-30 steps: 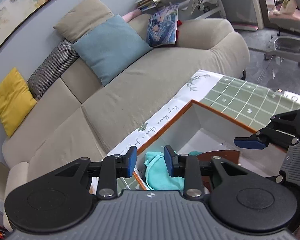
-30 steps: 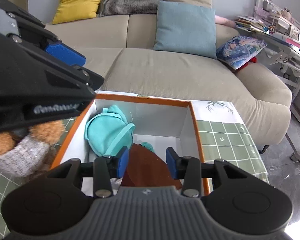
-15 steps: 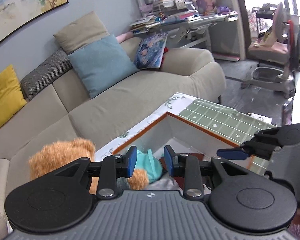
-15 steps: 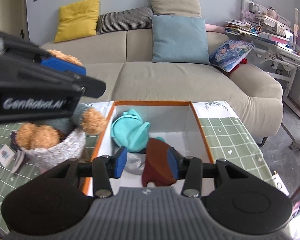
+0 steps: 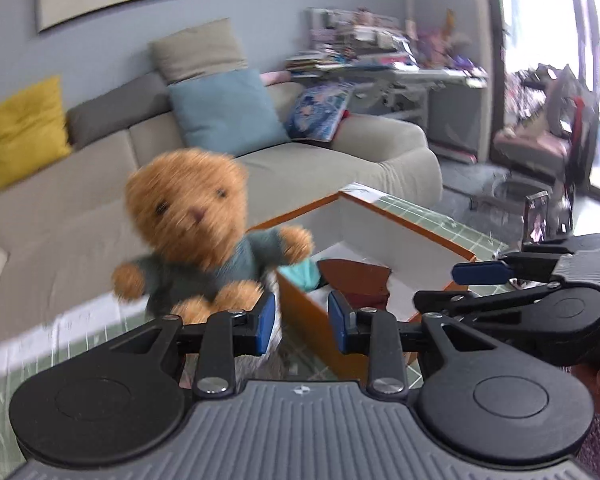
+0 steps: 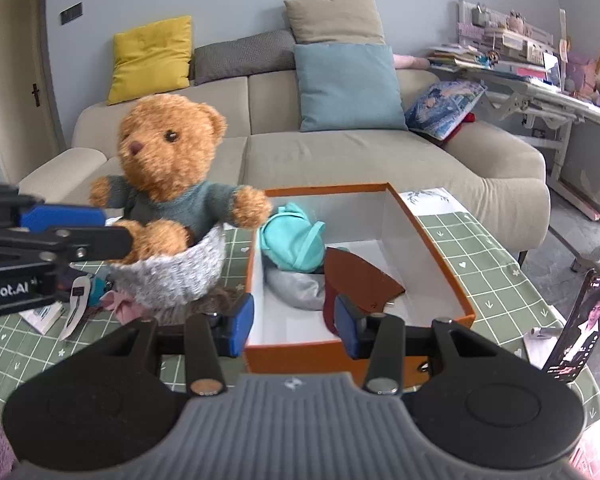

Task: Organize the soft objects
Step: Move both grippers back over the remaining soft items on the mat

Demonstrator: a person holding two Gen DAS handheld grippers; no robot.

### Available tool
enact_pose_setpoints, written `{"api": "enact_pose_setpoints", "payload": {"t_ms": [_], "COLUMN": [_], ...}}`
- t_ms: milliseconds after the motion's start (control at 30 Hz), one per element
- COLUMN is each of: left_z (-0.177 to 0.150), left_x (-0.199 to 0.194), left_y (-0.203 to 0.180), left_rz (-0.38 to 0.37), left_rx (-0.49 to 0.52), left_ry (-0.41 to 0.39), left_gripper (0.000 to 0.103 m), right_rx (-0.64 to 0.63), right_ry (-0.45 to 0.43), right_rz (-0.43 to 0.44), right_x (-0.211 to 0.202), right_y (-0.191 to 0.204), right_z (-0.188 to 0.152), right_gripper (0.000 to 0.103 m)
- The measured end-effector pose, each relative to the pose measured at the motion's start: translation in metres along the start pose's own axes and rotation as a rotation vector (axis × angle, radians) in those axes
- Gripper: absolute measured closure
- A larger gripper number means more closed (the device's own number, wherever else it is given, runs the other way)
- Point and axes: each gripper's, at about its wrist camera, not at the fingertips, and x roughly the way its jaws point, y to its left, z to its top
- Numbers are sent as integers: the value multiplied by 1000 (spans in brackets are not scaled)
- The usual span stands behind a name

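Both the left gripper [image 5: 301,322] and right gripper [image 6: 294,324], jaws apart and empty, have withdrawn from the orange cardboard box [image 6: 440,276], exposing the brown plush teddy bear [image 6: 168,184] beside it as the probable next item.

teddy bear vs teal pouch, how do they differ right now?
The teddy bear sits upright in a grey knit basket on the table, outside the orange box; the teal pouch lies slumped inside that box. The bear is fuzzy brown and larger; the pouch is smooth and smaller. Both are soft, and neither is held.
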Motion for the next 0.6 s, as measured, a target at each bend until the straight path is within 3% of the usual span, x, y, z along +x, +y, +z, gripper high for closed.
{"api": "enact_pose_setpoints", "payload": {"t_ms": [167,367,600], "left_z": [-29,-62,-98], "left_x": [-6,-21,-28], "left_y": [31,62,94], "left_rz": [70,136,175], "left_rx": [-127,-220,-350], "left_ry": [3,7,81], "left_gripper": [66,66,66], "right_rx": [47,14,-62], "right_ry": [-11,-22,3], "right_rz": [51,108,198], "right_x": [-4,-4,8], "right_y": [20,60,107], "right_z": [-8,-18,-23], "right_gripper": [59,58,57]}}
